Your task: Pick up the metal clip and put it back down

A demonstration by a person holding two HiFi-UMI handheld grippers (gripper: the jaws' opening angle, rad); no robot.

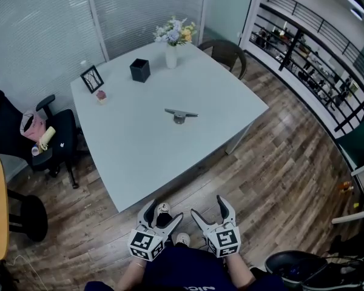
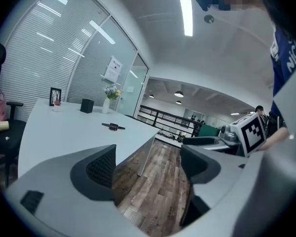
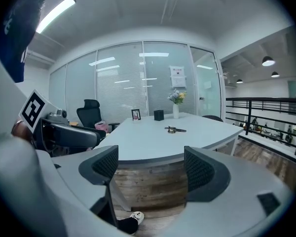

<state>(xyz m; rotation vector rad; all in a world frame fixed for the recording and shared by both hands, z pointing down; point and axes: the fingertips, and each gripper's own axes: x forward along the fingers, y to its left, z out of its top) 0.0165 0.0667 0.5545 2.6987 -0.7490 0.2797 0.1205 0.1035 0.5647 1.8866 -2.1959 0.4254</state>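
The metal clip lies flat near the middle of the white table; it also shows small and far off as the clip in the left gripper view and the clip in the right gripper view. Both grippers hang well short of the table's near edge, close to the person's body. My left gripper is open and empty. My right gripper is open too, with nothing between its fingers.
On the table's far side stand a flower vase, a black cube holder, a picture frame and a small pink item. A black office chair is at the left, another chair behind the table, a railing at the right.
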